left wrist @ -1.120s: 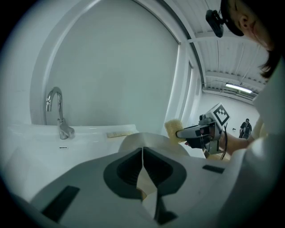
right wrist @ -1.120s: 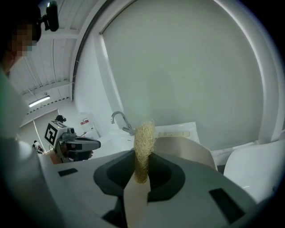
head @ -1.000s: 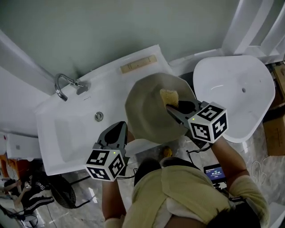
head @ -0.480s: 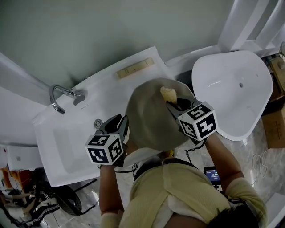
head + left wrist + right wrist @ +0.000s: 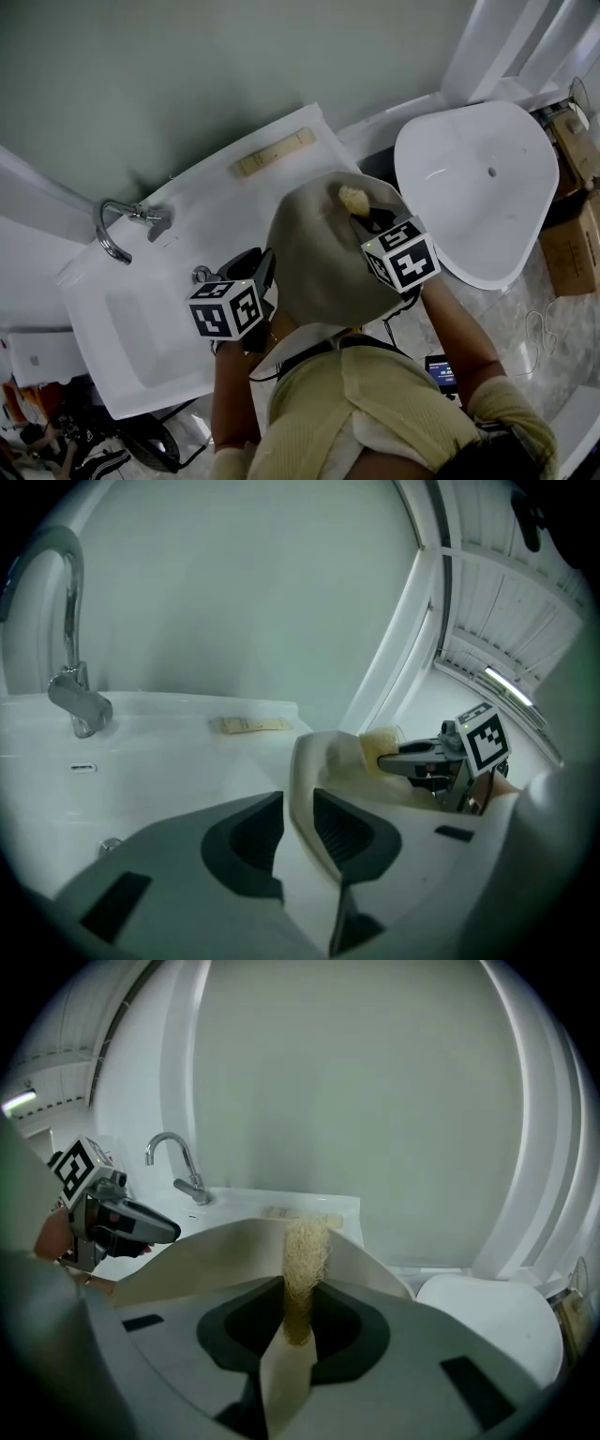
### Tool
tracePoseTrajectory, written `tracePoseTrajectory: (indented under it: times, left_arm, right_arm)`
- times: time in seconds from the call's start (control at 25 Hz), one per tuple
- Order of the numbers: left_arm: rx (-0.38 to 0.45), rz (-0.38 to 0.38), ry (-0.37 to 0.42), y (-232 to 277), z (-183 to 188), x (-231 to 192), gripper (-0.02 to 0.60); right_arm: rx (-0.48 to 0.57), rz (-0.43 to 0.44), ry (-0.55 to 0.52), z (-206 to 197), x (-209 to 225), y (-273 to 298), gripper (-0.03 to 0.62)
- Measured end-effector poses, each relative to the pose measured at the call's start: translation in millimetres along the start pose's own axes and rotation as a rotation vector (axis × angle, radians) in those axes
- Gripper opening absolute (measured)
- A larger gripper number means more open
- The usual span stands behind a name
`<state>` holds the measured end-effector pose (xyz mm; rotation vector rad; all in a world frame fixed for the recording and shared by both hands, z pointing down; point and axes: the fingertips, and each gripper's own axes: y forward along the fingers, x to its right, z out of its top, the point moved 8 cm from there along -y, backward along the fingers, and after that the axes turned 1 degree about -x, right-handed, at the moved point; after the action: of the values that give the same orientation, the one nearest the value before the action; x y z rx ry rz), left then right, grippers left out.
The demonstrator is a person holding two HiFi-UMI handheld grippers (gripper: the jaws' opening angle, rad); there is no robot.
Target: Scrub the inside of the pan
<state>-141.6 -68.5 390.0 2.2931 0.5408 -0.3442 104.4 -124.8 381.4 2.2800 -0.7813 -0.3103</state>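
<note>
My right hand-held gripper [image 5: 364, 214] now sits further in over the pan [image 5: 314, 258], pushing the scrubber [image 5: 352, 198] closer to its far rim. My left hand-held gripper [image 5: 257, 265] has edged up the pan's left rim.

Dim, flat, greenish light with soft shadows. Both gripper views bend and darken at the edges. A strip light [image 5: 506, 684] glows far right in the left gripper view. Faint glare marks the right basin [image 5: 441, 178]. The pan [image 5: 319, 253] looks dull. The sponge [image 5: 302, 1251] is sharp and the near jaws are soft.
</note>
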Motion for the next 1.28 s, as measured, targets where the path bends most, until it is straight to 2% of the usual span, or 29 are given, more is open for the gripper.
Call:
tracePoseTrajectory:
  times: [0.44, 0.8, 1.04, 1.28]
  left_arm:
    - [-0.063, -0.031, -0.026, 16.5, -7.3, -3.1, 0.124]
    - [-0.058, -0.040, -0.053, 18.3, -8.4, -4.9, 0.107]
    - [-0.050, -0.037, -0.059, 16.9, -8.3, -3.3, 0.106]
    - [-0.053, -0.039, -0.054, 18.2, -8.7, -4.2, 0.106]
  right_arm:
    - [-0.082, -0.060, -0.072, -0.7, -7.0, 27.2, 0.086]
    - [-0.137, -0.106, -0.122, -1.7, -0.6, 47.9, 0.086]
    - [-0.164, -0.103, -0.147, -1.4, -4.9, 61.5, 0.086]
    - [-0.176, -0.057, -0.186, -0.9, -18.4, 76.4, 0.086]
